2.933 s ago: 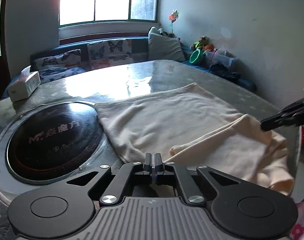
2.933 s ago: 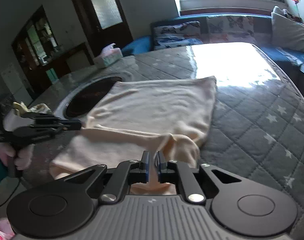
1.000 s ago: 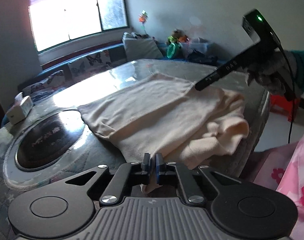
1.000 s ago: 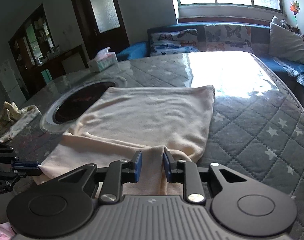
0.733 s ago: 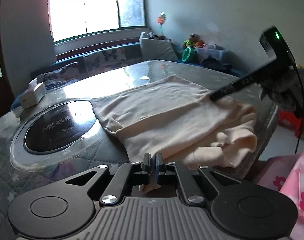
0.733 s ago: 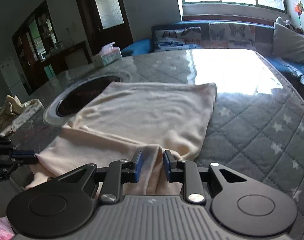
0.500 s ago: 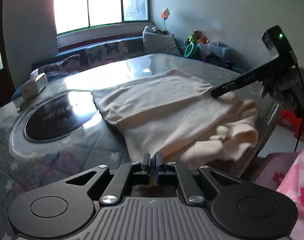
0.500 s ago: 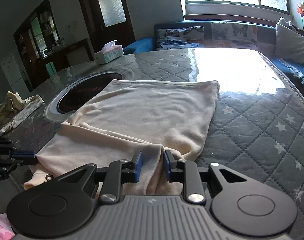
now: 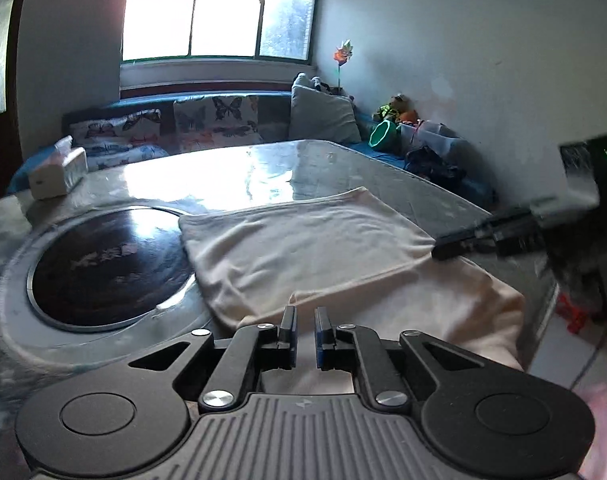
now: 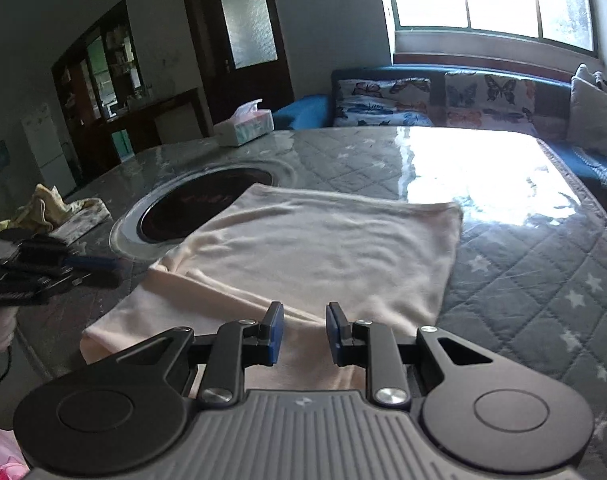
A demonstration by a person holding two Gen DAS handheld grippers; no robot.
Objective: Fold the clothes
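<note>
Cream garment lies flat on the quilted table, its far edge toward 12 o'clock, its near part doubled back as a band across the table's near edge. Induction hob sits at its 9 o'clock, one corner overlapping the rim. Step in hand, as I judge: releasing after laying the first fold. Left gripper angled down over the near hem, jaws opening, no cloth pinched between them. Right gripper likewise tilted down; jaws parted with fabric lying in the gap, pads apparently not pressing. Next move likely needs a fresh grasp at both sides of the folded band. Tissue box well apart at 11 o'clock.
</note>
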